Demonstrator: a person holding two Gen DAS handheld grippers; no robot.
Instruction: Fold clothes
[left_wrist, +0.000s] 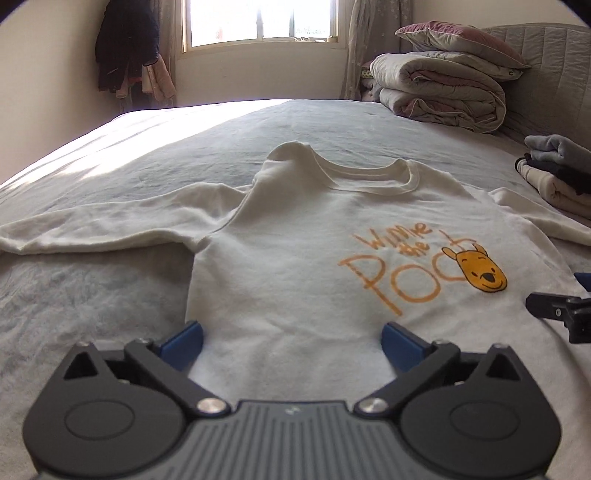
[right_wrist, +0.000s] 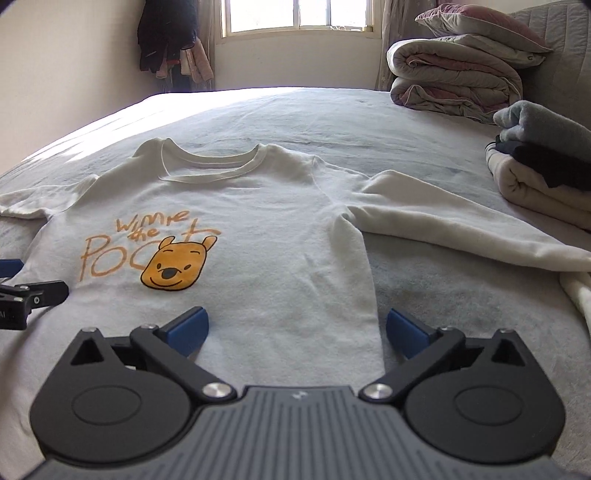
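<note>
A cream long-sleeved shirt (left_wrist: 288, 266) with an orange "Winnie the Pooh" print lies flat and face up on the bed, collar pointing away, sleeves spread out to both sides; it also shows in the right wrist view (right_wrist: 266, 229). My left gripper (left_wrist: 291, 341) is open and empty over the shirt's lower left hem. My right gripper (right_wrist: 295, 332) is open and empty over the lower right hem and side edge. Each gripper shows at the edge of the other's view: the right one (left_wrist: 561, 306), the left one (right_wrist: 26, 295).
The bed (left_wrist: 110, 295) has a light grey-blue cover. A stack of folded clothes (right_wrist: 546, 162) sits at the right. Folded quilts and a pillow (left_wrist: 443, 85) are piled at the headboard. Clothes hang in the far corner (left_wrist: 129, 48) beside a window.
</note>
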